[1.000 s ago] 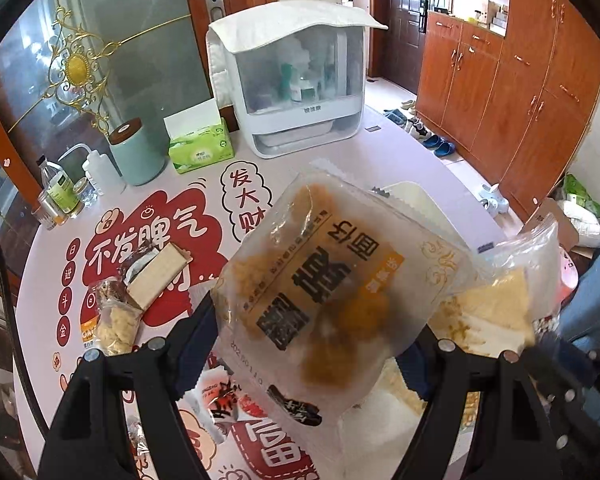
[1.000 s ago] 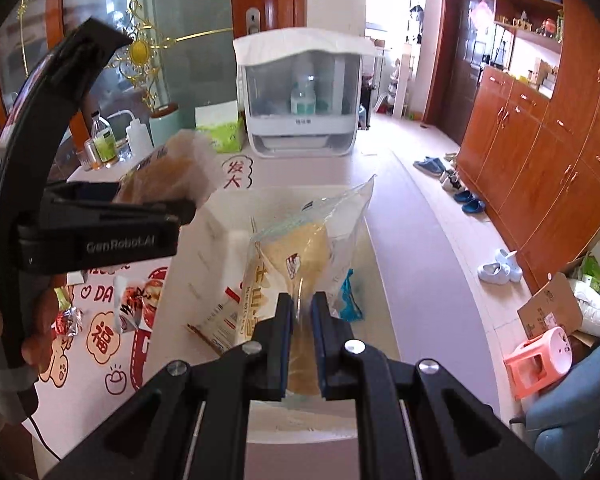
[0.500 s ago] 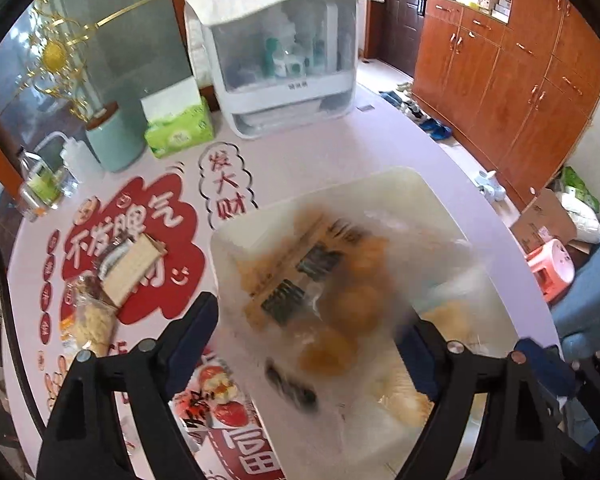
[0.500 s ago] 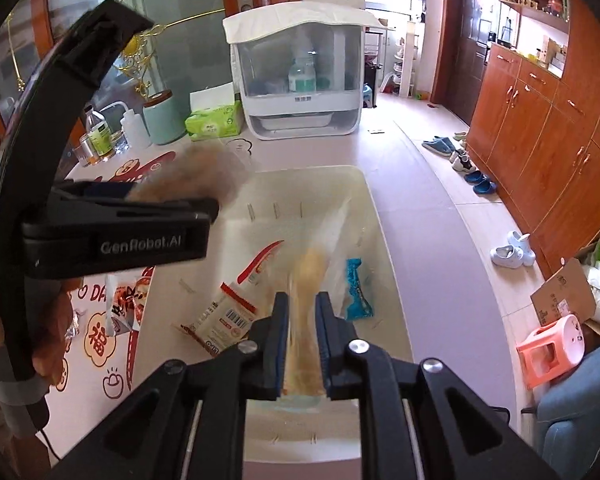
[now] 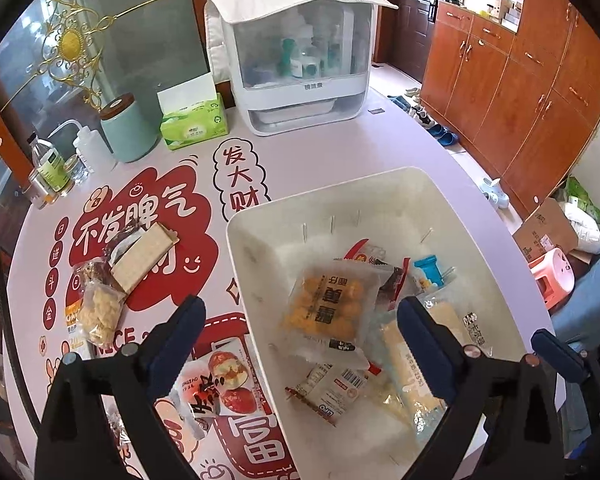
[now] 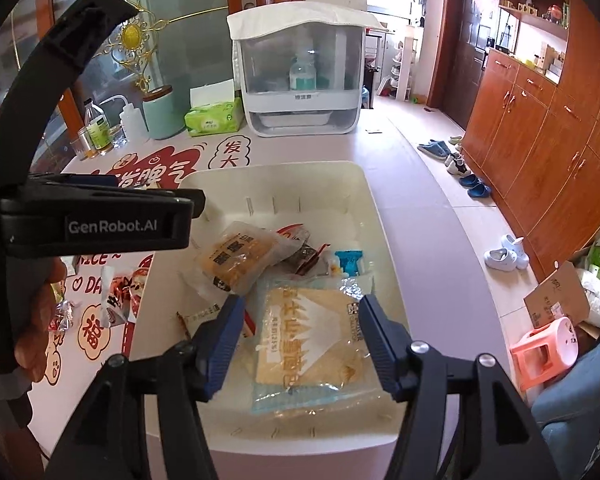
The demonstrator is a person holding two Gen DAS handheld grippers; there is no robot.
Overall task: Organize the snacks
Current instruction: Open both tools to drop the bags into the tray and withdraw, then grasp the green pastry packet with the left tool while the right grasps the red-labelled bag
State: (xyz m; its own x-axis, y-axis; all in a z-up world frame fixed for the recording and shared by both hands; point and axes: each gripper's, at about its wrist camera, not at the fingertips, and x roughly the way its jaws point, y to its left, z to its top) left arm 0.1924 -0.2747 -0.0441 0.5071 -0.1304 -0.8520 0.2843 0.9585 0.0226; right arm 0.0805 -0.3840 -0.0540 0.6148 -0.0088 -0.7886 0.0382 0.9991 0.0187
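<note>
— What can you read?
— "GenRobot.AI" on my left gripper; "NICE" on the tablecloth.
— Room?
— The white bin sits near the table's right edge; its far half is bare.
— Claws?
— Both are opening, holding nothing. My right gripper hovers over the bread packet; the yellow-puff packet lies in the bin.

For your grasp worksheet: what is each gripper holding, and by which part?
Nothing. The left gripper and right gripper are both opening, empty, above packets lying in the white bin.
</note>
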